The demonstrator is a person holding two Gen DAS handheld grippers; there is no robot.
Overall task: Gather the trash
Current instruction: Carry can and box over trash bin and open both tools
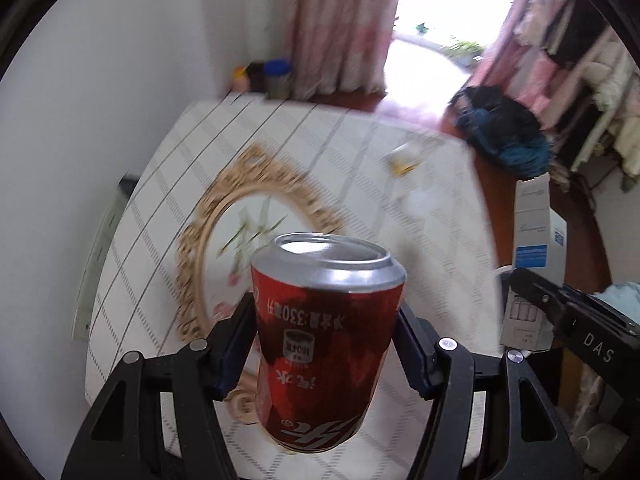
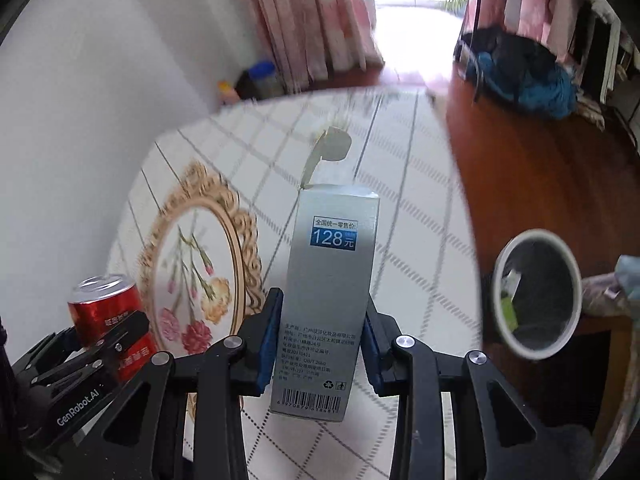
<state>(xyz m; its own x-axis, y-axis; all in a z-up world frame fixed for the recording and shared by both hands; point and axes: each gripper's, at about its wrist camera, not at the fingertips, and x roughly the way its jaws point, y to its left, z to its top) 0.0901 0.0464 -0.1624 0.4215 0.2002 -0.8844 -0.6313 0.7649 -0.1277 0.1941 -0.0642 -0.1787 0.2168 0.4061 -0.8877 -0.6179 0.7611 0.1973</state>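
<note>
Two pieces of trash are up off the checked table [image 2: 420, 208]: the left gripper [image 1: 326, 344] clamps a red soda can [image 1: 326, 336], the right gripper [image 2: 324, 344] a grey carton [image 2: 330, 292]. Neither is binned yet; the waste bin [image 2: 538, 236] waits on the floor, right of the table. Small scraps [image 1: 404, 160] remain at the table's far edge.

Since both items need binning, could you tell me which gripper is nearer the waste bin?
Right. The right gripper is just left of the bin; the left gripper, holding the can, is farther left.

Daylight poured through the balcony doorway [image 1: 436, 20] between pink curtains [image 2: 316, 20], over white wall [image 1: 100, 80], reddish wooden floor [image 2: 532, 168] and grid-patterned tablecloth [image 2: 400, 184].
</note>
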